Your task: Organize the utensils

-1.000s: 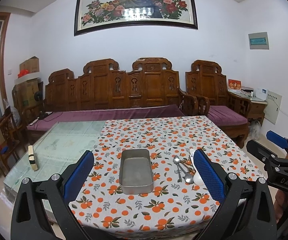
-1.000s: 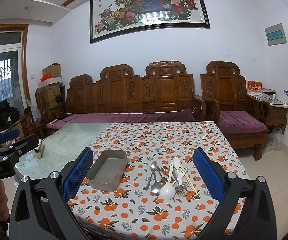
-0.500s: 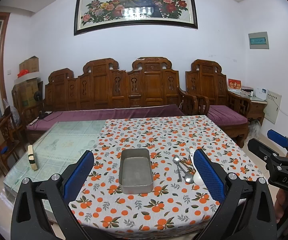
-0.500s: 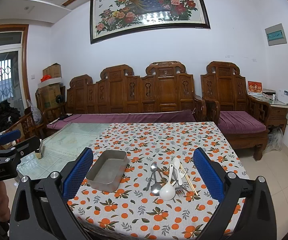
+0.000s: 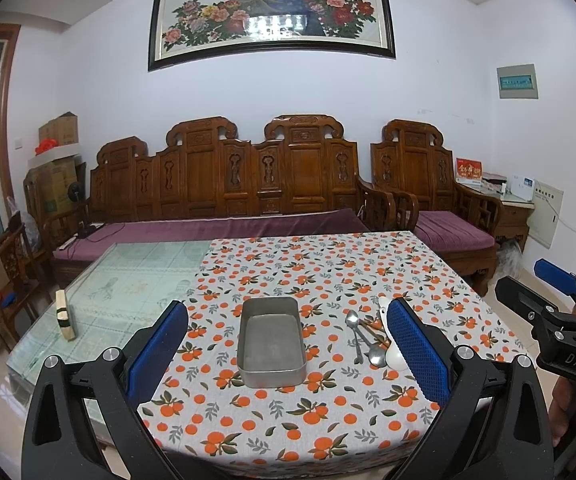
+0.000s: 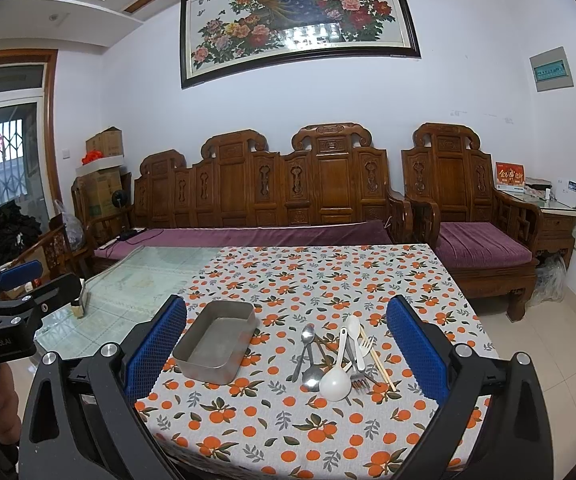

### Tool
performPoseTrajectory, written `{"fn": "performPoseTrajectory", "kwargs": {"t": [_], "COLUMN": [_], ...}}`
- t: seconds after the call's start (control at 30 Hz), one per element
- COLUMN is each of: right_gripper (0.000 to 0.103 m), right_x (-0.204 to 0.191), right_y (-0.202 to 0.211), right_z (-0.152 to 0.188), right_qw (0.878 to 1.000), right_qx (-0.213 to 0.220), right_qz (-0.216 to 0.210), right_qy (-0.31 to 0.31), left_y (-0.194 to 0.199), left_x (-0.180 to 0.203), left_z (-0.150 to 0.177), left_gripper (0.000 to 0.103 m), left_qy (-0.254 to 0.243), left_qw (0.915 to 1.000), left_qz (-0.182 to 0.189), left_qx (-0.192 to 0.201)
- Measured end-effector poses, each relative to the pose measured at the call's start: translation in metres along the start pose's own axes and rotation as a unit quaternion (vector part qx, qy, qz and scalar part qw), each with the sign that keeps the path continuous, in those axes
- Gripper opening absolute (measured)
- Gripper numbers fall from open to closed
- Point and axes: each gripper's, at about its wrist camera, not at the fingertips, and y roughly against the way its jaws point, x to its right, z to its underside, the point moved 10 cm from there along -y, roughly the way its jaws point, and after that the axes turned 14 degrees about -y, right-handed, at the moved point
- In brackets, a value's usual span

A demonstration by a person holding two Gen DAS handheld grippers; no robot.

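Metal spoons (image 6: 308,356) ahead of your wide-open, empty right gripper (image 6: 285,354) look thin and slippery; pinch a handle mid-length. Left gripper (image 5: 288,354) gapes empty too.

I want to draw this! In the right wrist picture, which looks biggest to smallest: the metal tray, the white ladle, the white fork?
1. metal tray, clearly biggest.
2. white ladle, with its long handle and round bowl.
3. white fork, shorter and thinner.
The fork is partly tangled in the pile, so its full length is hard to see.
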Motion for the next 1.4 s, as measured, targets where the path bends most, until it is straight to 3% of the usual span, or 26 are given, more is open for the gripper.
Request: {"fn": "performPoseTrajectory", "kwargs": {"t": [0.6, 1.23, 1.4], "right_gripper": [0.100, 0.100, 0.085], "right_x": [0.002, 0.030, 0.043], "right_y": [-0.001, -0.046, -0.074], "right_z": [0.002, 0.026, 0.038], "right_qw": [1.000, 0.999, 0.999], "right_qx": [0.000, -0.031, -0.054], "right_qz": [0.000, 0.008, 0.005], "right_qy": [0.000, -0.002, 0.002], "left_y": [-0.001, -0.070, -0.092], "left_x": [0.002, 0.018, 0.025], "left_z": [-0.001, 0.045, 0.054], "left_gripper": [0.097, 0.097, 0.097], "left_qy": [0.000, -0.002, -0.007], "left_qw": [1.0000, 0.9963, 0.9945], "left_qz": [0.002, 0.048, 0.064], "left_qx": [0.000, -0.071, -0.083]}}
